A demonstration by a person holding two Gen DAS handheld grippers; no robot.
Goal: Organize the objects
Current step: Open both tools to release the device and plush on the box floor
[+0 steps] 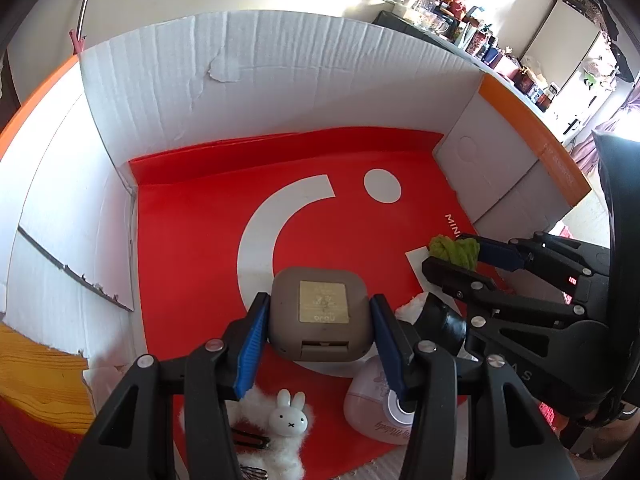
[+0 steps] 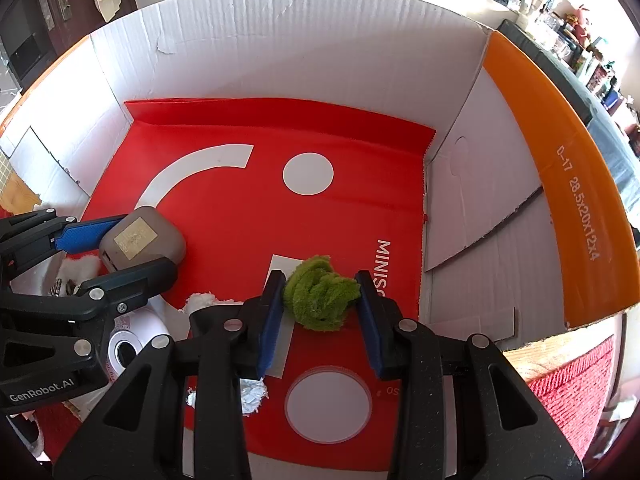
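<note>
Both views are bright with daylight. In the left wrist view the shelf (image 1: 460,20) at upper right is blown out by glare, and the wall beside it washes to white. The box (image 2: 320,40) walls are evenly lit, with soft shadows in the corners. Strong fisheye bending curves the box edges, and dark vignetting rings each frame. Focus is sharp at centre, softer toward the rim.

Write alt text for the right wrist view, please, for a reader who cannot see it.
The right claw grips a green fuzzy ball above a red bag lining a white cardboard box. At left, the left claw holds a grey rounded case with a gold label.
</note>
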